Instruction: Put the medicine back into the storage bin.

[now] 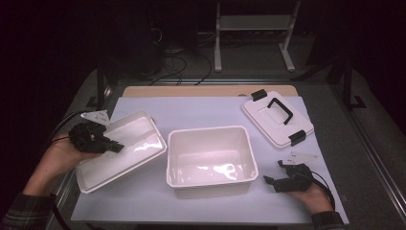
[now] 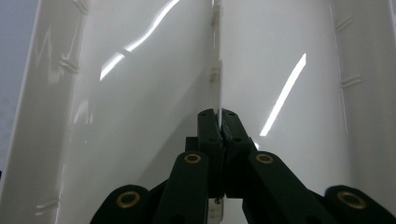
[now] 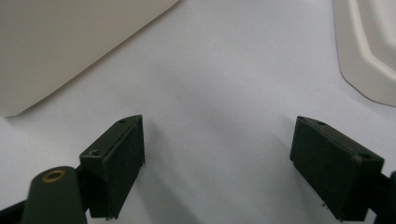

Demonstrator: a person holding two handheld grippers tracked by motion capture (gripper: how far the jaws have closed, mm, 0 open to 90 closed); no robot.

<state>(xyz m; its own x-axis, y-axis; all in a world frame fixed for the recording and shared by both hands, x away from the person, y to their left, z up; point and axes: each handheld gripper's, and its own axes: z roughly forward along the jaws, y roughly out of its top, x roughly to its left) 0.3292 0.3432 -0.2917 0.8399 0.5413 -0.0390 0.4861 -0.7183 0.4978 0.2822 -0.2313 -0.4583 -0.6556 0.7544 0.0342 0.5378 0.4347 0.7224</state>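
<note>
Left hand (image 1: 60, 155): enters at about 8 o'clock on the table, sleeve cut off by the bottom edge
Left gripper (image 1: 115, 146): jaws pinched together on the thin middle wall of the tray; in the left gripper view (image 2: 219, 122) that wall runs straight up between the closed jaws
Tray (image 1: 122, 151): shallow, white, two compartments, at about 9 o'clock of the tub, its right edge seems to overlap or lean on the tub's left rim, though whether they touch is hard to tell; glare washes out much of its floor, and the gripper hides part of the divider
Tub (image 1: 208, 179): deep, white, open, in the middle of the sheet; bright reflections on its floor blur what lies inside
Sheet (image 1: 201, 110): pale, covers the table under all the pieces
Lid (image 1: 261, 117): white with a black handle and two black clips, flat at about 2 o'clock of the tub, well apart from it
Right gripper (image 1: 274, 172): at about 4 o'clock of the tub, jaws wide apart, holding nothing; in the right gripper view (image 3: 217, 168) bare sheet lies between them
Right hand (image 1: 313, 194): wrist cut off at the bottom edge
Background: dark, a frame and cables barely readable
</note>
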